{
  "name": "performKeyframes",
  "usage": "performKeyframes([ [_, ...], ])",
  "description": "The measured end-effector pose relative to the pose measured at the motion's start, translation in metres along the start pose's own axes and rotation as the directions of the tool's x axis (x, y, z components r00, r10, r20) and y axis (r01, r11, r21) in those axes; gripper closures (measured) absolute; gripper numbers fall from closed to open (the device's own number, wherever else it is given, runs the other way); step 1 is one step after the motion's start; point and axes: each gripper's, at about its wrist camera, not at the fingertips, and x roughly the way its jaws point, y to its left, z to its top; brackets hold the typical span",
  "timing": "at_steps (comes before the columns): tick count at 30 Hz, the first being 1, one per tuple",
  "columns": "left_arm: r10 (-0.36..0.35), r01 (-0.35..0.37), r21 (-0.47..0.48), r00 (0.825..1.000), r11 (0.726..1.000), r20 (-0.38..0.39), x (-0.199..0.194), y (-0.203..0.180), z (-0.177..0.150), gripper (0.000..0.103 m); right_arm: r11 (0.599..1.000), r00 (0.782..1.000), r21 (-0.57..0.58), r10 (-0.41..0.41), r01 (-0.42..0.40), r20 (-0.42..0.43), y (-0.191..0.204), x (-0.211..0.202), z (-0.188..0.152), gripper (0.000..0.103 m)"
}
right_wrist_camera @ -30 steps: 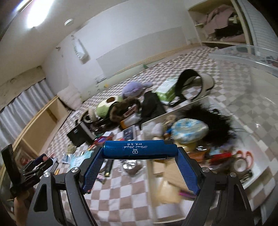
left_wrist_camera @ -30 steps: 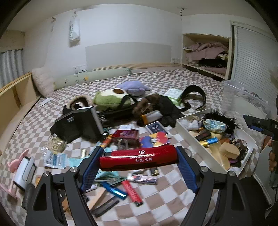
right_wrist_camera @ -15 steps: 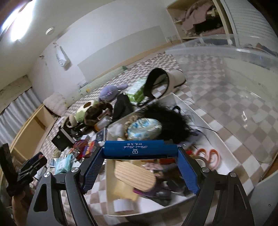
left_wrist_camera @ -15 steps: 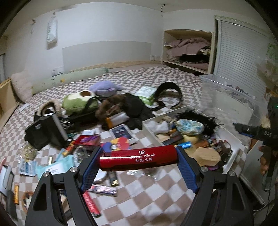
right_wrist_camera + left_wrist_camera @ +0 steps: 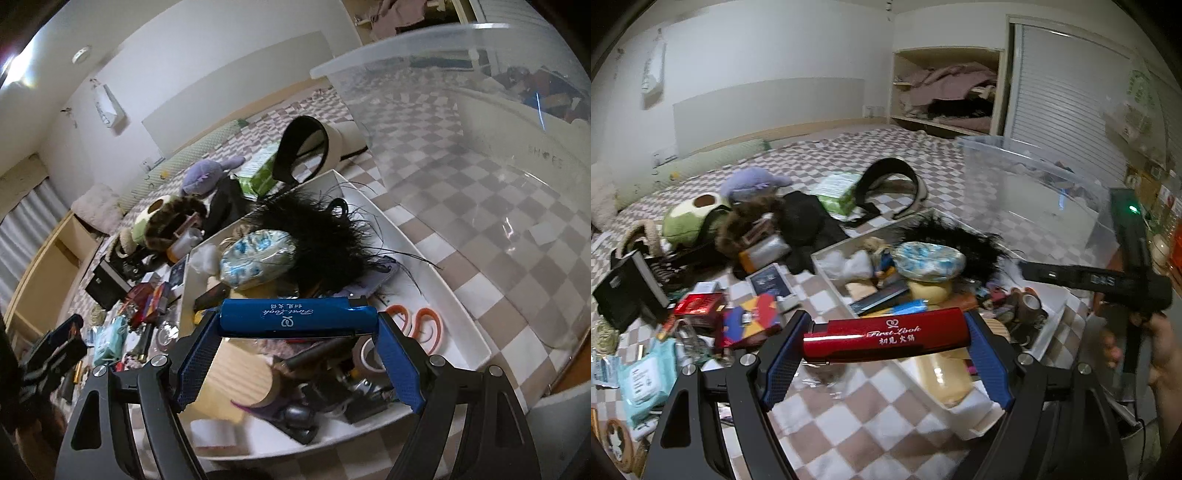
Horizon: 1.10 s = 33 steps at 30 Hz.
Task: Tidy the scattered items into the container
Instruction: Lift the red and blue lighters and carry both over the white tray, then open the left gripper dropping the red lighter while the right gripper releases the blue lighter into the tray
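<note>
I work over a checked bed strewn with clutter, a clear tub standing at far right and a white tray already heaped just this side of it. Loose items lie in a spread to the left of the tray: a black box, a red box, a wipes pack. My left gripper clamps a red tube crosswise between its pads, long axis running left to right, hanging over the tray's near left corner. My right gripper holds a blue tube the same way, level across the jaws, directly above the tray's near end with scissors and tape below. The right hand looks the nearer to the tray's open floor; the left, I judge, needs to carry its tube a little farther right before letting go.
</note>
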Motion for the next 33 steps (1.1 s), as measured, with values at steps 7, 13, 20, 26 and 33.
performKeyframes([
  [7,-0.062,0.064,0.027,0.997,0.998,-0.043,0.018,-0.025,-0.006,0.02,1.0,0.998,-0.002,-0.013,0.013,-0.067,-0.004,0.026,0.004,0.02],
  [13,-0.11,0.114,0.048,0.99,0.992,-0.087,0.032,-0.044,-0.013,0.02,1.0,0.998,0.006,-0.021,0.022,-0.064,-0.007,0.032,0.0,0.01],
  [20,-0.163,0.177,0.084,0.975,0.981,-0.152,0.047,-0.068,-0.026,0.02,0.999,0.999,0.049,0.023,-0.022,-0.027,-0.014,0.021,0.0,0.006],
  [26,-0.181,0.202,0.089,0.962,0.975,-0.206,0.061,-0.083,-0.03,0.02,0.997,0.999,0.069,0.039,-0.038,-0.017,-0.018,0.016,0.002,0.006],
  [33,-0.194,0.208,0.041,0.955,0.977,-0.223,0.071,-0.083,-0.031,0.02,0.996,0.999,0.074,0.045,-0.043,-0.019,-0.021,0.016,0.0,0.006],
])
